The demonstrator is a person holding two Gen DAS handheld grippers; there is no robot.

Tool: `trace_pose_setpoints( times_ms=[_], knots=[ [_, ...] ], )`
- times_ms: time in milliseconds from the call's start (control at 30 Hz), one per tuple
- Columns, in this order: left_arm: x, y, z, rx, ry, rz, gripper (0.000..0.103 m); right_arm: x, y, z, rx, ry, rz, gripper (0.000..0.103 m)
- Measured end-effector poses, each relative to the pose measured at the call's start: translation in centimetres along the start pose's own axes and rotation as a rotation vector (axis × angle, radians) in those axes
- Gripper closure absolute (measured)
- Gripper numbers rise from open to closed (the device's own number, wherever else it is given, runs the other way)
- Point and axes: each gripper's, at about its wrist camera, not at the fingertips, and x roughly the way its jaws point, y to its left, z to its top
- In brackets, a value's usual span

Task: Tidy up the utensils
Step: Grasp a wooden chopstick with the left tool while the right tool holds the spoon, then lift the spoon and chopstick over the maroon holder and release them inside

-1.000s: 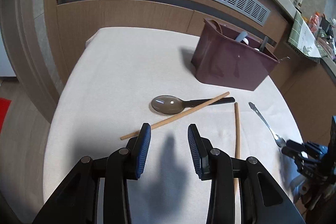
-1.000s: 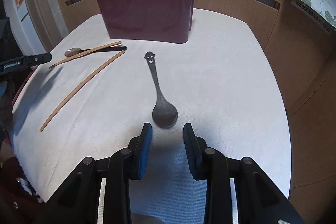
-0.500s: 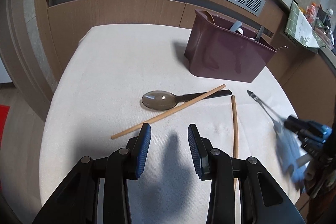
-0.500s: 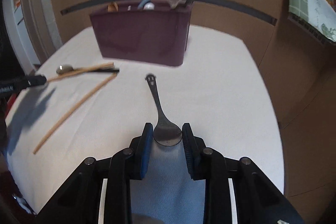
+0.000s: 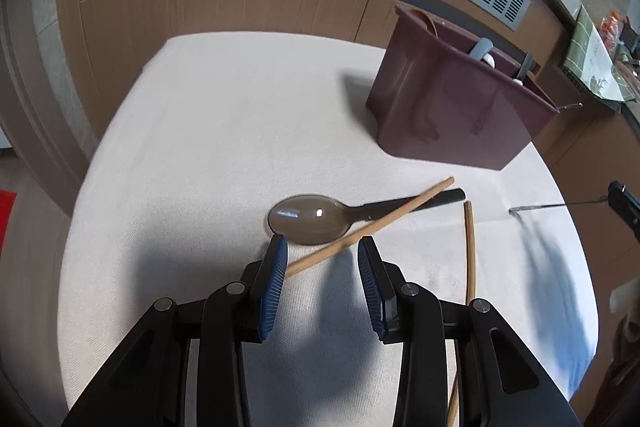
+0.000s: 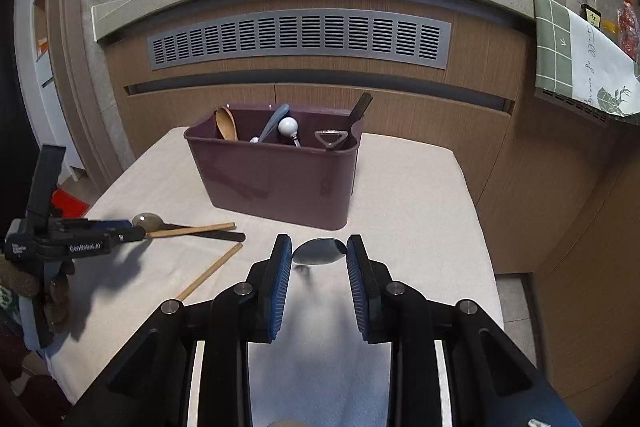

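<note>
**Right wrist view: metal spoon gripped and lifted, transfer to caddy pending**

Right wrist view shows the right claw (image 6: 319, 255) closed on the bowl of the metal spoon (image 6: 319, 251), low centre of the frame; its jaws have just been closing, with the spoon bowl between them. The spoon appears clear of the counter (image 6: 412, 195). The maroon utensil caddy (image 6: 276, 183) stands directly ahead at mid frame, already holding several utensils.

The left claw (image 5: 322, 273) is open, holding nothing. It straddles the near end of a wooden chopstick (image 5: 372, 225), which lies across the handle of a dark spoon (image 5: 312, 217) at centre frame. A second chopstick (image 5: 470, 251) lies at right.

Step in hand, as judged: carrying the metal spoon to the caddy.

Next move calls for:
- raising the spoon above the caddy rim and releasing it into a free compartment;
- closing the left claw on the chopstick without dragging the dark spoon.
</note>
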Motion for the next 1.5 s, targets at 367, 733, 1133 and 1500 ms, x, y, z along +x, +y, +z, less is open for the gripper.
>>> trace_pose_setpoints(
  times_ms=[367,733,1133,1500],
  knots=[
    [-0.2,-4.2,-2.5,0.169,0.175,-0.182,0.065,-0.6,-0.1,1.0,0.007,-0.033,-0.010,0.077],
    [0.9,-7.9,-2.5,0.441,0.136,0.013,0.072,-1.0,-0.2,1.5,0.003,-0.055,-0.005,0.077],
    [3.6,-10.6,1.6,0.440,0.114,-0.052,0.098,-2.9,-1.9,1.1,0.065,-0.081,-0.005,0.077],
    [-5.8,-8.7,3.1,0.222,-0.147,-0.173,0.098,-5.1,-1.5,1.5,0.056,-0.116,0.025,0.077]
  ],
)
